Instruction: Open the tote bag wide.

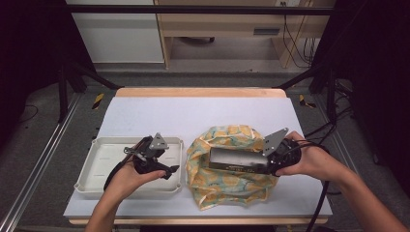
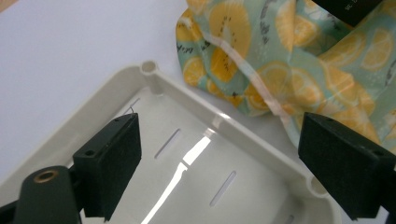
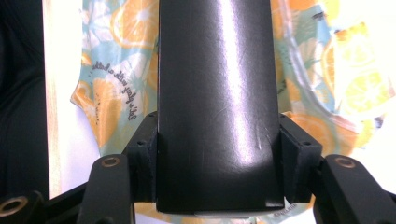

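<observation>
The right gripper point(image 3: 219, 172) is clamped on a black box point(image 3: 217, 93): in the right gripper view its two jaws press the box's long sides from left and right, and the box runs straight away from the camera, its glossy top catching the light. Under the box lies a cloth point(image 3: 114, 93) printed with orange and lemon slices on pale green. In the high view the box point(image 1: 239, 160) lies on its side across the middle of the crumpled cloth point(image 1: 217, 186), with the right gripper point(image 1: 271, 155) at its right end, held by the person's right hand point(image 1: 309, 162).

The left gripper point(image 2: 219, 158) has its jaws spread wide with nothing between them. In the left gripper view it hangs over the corner of a white tray point(image 2: 187, 93), with the tray's slotted floor below and the cloth point(image 2: 280, 60) just past the rim. In the high view the left gripper point(image 1: 170, 169) sits above the right part of the tray point(image 1: 96, 166), held by the left hand point(image 1: 126, 180), well apart from the box.

Tray and cloth lie side by side, almost touching, on the white-covered table point(image 1: 203, 113).
</observation>
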Tool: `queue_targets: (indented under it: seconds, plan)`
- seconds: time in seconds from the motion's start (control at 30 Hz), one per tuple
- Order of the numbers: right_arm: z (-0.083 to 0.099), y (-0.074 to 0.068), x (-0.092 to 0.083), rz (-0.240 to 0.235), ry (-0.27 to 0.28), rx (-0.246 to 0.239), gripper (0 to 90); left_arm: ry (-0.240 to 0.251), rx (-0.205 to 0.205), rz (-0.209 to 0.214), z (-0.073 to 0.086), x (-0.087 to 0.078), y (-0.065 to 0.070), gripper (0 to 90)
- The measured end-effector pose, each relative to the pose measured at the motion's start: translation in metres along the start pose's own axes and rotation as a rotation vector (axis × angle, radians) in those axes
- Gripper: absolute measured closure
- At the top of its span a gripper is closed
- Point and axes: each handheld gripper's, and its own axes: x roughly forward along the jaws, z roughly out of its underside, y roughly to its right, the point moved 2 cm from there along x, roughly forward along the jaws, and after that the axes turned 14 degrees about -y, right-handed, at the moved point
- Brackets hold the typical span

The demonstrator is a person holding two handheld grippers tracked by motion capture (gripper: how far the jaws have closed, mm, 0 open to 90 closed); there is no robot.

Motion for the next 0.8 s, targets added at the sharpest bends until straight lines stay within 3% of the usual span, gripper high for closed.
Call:
queue_targets:
  seconds: [0.07,0.17,0.23,0.37,0.47,0.6,0.67,0.8]
  plan:
    - [-0.001,0.002,-0.006,0.018,0.009,0.007,43.3,-0.015,0.022,0.007,-0.005,-0.002,-0.001,11.5]
    - [-0.003,0.003,-0.01,0.034,0.01,0.002,43.3,-0.046,0.073,0.055,-0.013,-0.01,-0.003,11.2]
    - [-0.005,0.004,-0.014,0.053,0.014,-0.002,43.3,-0.082,0.117,0.048,-0.017,-0.015,-0.003,9.2]
    - [-0.007,0.006,-0.018,0.08,0.03,0.014,43.3,-0.106,0.156,0.093,-0.023,-0.025,-0.007,9.5]
    - [-0.008,0.006,-0.018,0.082,0.027,0.023,43.3,-0.138,0.164,0.065,-0.024,-0.03,-0.014,9.6]
    - [-0.01,0.008,-0.016,0.071,0.029,0.02,43.3,-0.16,0.171,0.062,-0.023,-0.033,-0.023,10.9]
    - [-0.011,0.009,-0.016,0.069,0.025,0.031,43.3,-0.176,0.192,0.047,-0.022,-0.033,-0.026,17.1]
    - [-0.013,0.013,-0.016,0.066,0.015,0.033,43.3,-0.19,0.231,0.03,-0.022,-0.039,-0.026,15.4]
